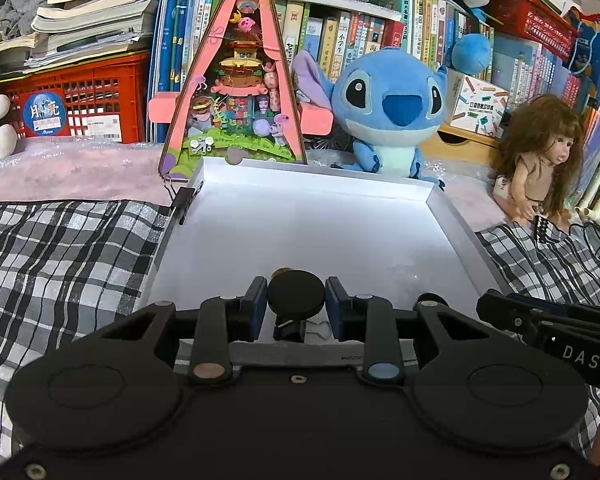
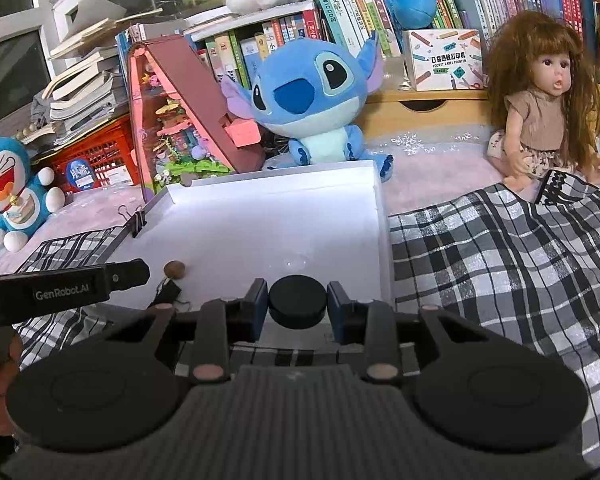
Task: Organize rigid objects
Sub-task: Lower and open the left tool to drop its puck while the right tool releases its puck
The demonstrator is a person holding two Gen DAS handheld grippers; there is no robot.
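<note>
Both my grippers, left (image 1: pixel 296 300) and right (image 2: pixel 297 300), clamp black discs (image 1: pixel 296 295) by the rim; probably light, stiff, slippery.

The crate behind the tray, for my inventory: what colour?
Red crate; clearest in the left wrist view.

tray (image 1: pixel 300 236): smooth white card | discs (image 2: pixel 297 301): matt black plastic | cloth (image 2: pixel 500 260): woven plaid fabric
</note>
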